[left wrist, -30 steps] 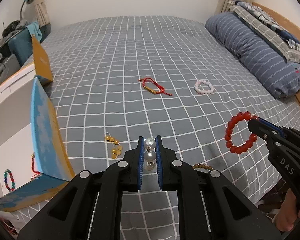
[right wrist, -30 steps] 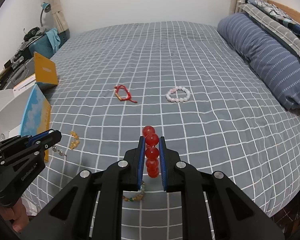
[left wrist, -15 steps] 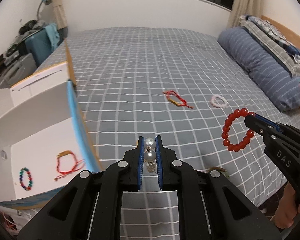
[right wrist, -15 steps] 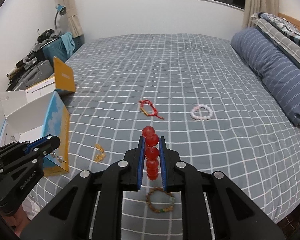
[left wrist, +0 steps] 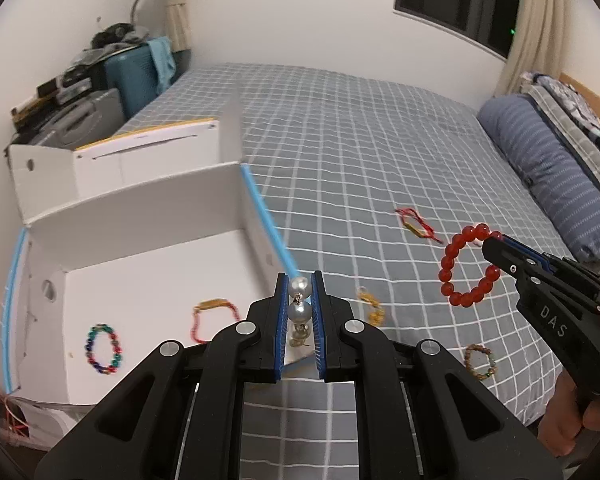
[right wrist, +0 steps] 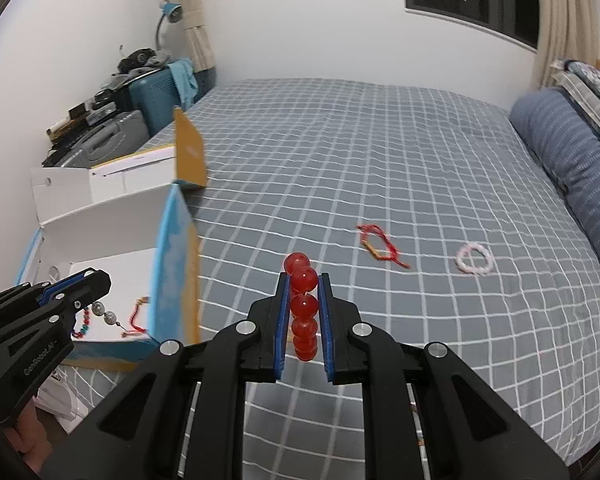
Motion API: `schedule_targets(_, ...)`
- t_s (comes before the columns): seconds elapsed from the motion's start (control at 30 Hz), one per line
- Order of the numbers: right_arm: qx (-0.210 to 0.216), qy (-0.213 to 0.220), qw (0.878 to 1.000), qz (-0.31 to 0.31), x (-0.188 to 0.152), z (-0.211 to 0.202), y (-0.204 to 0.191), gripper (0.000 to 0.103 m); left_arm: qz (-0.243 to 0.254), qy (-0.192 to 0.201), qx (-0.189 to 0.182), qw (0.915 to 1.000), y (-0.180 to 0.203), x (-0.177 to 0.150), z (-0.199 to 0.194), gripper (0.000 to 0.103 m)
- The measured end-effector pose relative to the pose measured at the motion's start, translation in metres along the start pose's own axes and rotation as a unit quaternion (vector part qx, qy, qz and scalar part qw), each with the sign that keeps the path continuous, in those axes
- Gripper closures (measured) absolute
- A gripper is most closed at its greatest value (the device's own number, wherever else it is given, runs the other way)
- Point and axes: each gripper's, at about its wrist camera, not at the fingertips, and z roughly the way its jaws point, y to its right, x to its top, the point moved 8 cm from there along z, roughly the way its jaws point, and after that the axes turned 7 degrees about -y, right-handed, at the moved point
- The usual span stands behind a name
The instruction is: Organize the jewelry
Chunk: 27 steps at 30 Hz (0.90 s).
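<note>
My left gripper (left wrist: 300, 286) is shut on a pearl earring (left wrist: 300, 300) and hangs over the near right corner of the white open box (left wrist: 148, 220). In the box lie a multicoloured bead bracelet (left wrist: 102, 348) and a red cord bracelet (left wrist: 210, 316). My right gripper (right wrist: 303, 276) is shut on a red bead bracelet (right wrist: 302, 306), which hangs as a ring (left wrist: 466, 270) above the bed in the left wrist view. On the grey checked bed (right wrist: 380, 184) lie a red string bracelet (right wrist: 380, 246), a pale pink bead bracelet (right wrist: 475, 258), an amber piece (left wrist: 372, 306) and a brown bead bracelet (left wrist: 479, 361).
The box's blue-and-orange flap (right wrist: 178, 264) stands upright between the box and the bed. A blue striped pillow (right wrist: 568, 168) lies at the bed's right end. Suitcases and clutter (left wrist: 80, 96) fill the far left corner. A hand (left wrist: 568, 420) grips the right tool.
Both grippers have swung left and risen a little with their loads. The box's inside has come into the left wrist view. The bed items have slid right.
</note>
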Motion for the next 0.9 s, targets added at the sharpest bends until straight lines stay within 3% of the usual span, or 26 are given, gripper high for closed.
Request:
schedule_targets(0.63,0.056,0.02,0.996,-0.061,0.021,0.004,-0.121,0.09,-0.072,0.023,0.055,0.9957,-0.105,-0.011,-0.031,0.093)
schedule_targets(0.9,0.08,0.007,0.994,-0.08,0.019,0.022,-0.171,0.09,-0.094,0.019,0.082,0.992,-0.144,-0.019,-0.029,0.093)
